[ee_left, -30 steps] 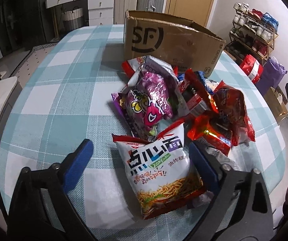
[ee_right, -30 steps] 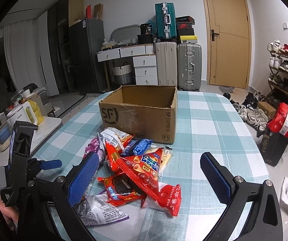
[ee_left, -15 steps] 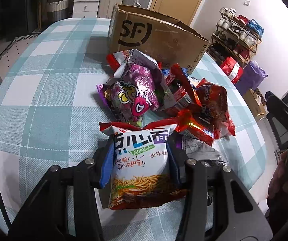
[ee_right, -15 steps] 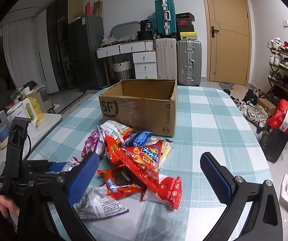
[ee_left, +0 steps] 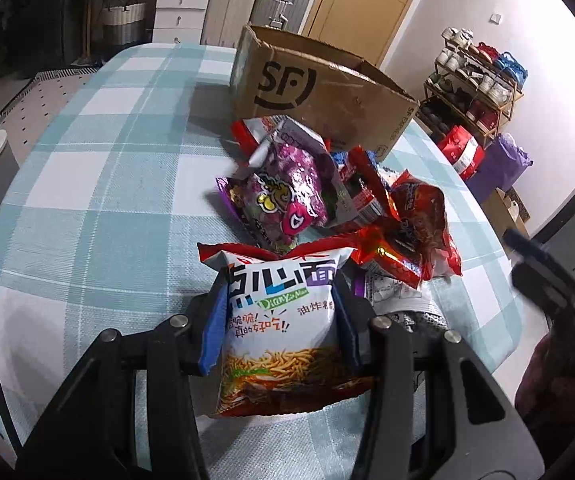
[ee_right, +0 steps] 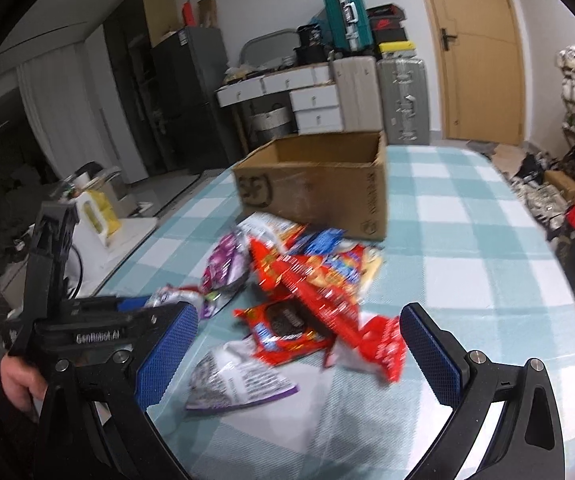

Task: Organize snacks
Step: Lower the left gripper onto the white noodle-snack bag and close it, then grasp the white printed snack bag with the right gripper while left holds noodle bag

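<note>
Checked in pale teal and white, the cloth-covered counter fills a cluttered room of drawers, suitcases and a shoe rack. At its near left edge, the left gripper has just closed its blue fingers onto the sides of a white fried-noodle snack bag, which a second ago lay loose between wide-spread fingers; the packet is now pinched and seems just clear of the cloth. Just beyond it sits the heap of remaining snacks: a purple packet, then red wrappers toward the right edge. Behind the heap, toward the far edge, stands the open SF cardboard box, apparently empty as seen from the right wrist camera. On the right, the right gripper hovers over the near end of the pile with fingers spread wide and nothing between them, above a red cookie pack. With the first bag secured, the likely next step is carrying it over the pile to the box.
</note>
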{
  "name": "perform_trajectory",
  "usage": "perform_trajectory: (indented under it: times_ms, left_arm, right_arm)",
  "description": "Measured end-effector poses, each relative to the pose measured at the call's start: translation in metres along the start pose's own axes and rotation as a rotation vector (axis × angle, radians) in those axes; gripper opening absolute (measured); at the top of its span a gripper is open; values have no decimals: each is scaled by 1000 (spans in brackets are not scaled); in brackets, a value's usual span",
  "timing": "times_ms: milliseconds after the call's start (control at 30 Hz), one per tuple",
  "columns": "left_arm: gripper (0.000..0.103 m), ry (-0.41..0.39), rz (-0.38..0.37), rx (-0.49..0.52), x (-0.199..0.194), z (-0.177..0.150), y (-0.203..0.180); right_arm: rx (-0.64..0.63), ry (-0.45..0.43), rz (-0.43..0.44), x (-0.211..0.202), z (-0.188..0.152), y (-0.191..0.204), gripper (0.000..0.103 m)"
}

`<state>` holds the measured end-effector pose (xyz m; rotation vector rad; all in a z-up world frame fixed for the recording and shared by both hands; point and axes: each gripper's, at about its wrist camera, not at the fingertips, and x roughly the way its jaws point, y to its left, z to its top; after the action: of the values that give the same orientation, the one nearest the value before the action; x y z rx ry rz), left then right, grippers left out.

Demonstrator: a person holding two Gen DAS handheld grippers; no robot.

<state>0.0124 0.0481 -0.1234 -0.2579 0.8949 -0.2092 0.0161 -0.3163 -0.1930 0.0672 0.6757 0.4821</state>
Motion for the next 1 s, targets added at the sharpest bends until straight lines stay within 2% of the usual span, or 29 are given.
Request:
perform_trajectory:
  times_ms: [267,467,767,900,1000]
  left_arm:
    - [44,-16,4,-17,-14,-1,12]
    - [44,-30,20,-26,-21,-3,17]
    - [44,-44,23,-36,-30,-2,24]
    - [44,-46,23,-37,-32,-3,25]
    - [44,-40,21,-44,-31,-5,27]
  right_arm:
    - [53,86,108,22,-17,5,103]
    - [29,115,158,34,-25,14,103]
    - [30,184,174,59,-36,19,102]
    - [36,222,176,72,-40,19,83]
    - [30,225,179,78,-41,20,83]
